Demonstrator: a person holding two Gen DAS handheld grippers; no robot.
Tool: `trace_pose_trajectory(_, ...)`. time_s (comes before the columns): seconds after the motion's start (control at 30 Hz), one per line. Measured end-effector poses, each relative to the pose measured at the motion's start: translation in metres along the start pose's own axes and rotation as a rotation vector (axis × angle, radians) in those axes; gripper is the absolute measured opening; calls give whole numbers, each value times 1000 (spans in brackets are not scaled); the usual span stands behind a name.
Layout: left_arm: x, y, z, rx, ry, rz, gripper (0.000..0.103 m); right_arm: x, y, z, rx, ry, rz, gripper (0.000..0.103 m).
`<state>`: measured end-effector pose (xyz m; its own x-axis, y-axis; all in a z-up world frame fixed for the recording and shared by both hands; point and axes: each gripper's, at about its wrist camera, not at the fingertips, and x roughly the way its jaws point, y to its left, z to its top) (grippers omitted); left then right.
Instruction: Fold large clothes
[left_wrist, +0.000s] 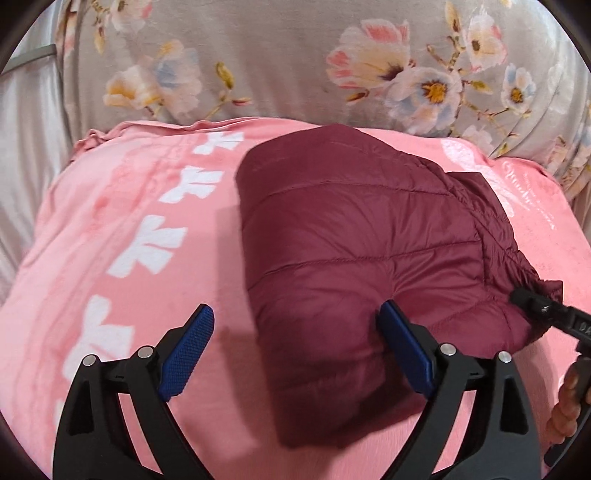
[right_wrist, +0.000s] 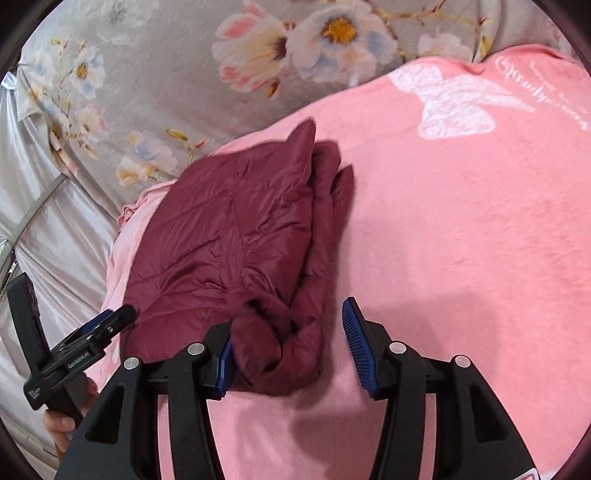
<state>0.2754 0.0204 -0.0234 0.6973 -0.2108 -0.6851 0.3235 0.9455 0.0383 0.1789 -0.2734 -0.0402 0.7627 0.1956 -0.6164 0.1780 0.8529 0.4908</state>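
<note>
In the left wrist view, a maroon quilted puffer jacket (left_wrist: 354, 236), folded into a thick bundle, is seen lying on a pink fleece blanket with white butterfly prints (left_wrist: 122, 229). Behind the blanket a grey bedcover printed with pale flowers (left_wrist: 280, 62) is shown. The left gripper (left_wrist: 295, 332) is seen with its blue-padded jaws spread wide and released; nothing is pinched, though its right pad (left_wrist: 404, 350) lies against the near edge of the jacket while the left pad sits over bare blanket. At the right edge the tip of the right gripper (left_wrist: 546, 310) is seen at the gathered cuff end of the jacket, and part of a hand (left_wrist: 569, 398) is cut off by the frame. Whether that tip is touching cloth cannot be told here.

In the right wrist view, the stacked side of the bundle is revealed, with layers and a rolled sleeve end at the near corner of the jacket (right_wrist: 236, 236). The right gripper (right_wrist: 288, 347) is shown partly parted and let go: the sleeve roll lies against its left pad, and the right pad stands clear over the blanket (right_wrist: 461, 221). The left gripper (right_wrist: 110, 321) is seen from the side at the far edge of the jacket, with fingers of a hand (right_wrist: 62, 421) beneath it. The white script on the blanket is too blurred to be read.
</note>
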Motion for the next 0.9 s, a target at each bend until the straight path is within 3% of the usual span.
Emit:
trace_pose_trajectory(0.17,-17,4,13,-56,31,-1,89,-22,31,16,-87,-65,-87,29)
trace_pose_trajectory(0.27,-23,1,24,-75,32,3,89,-21,54,26,-142,-89,-142,13)
trace_pose_trajectory(0.37,-23,-5,36,-86,24,25,89,-9,73,31,-195,-99,-187,4)
trace_pose_trajectory(0.6,5,-18,49,-92,56,96,89,34,86,31,-260,-69,-281,1)
trace_pose_trajectory(0.9,47,-15,35,-126,137,84,89,77,57,19,-271,33,-322,0)
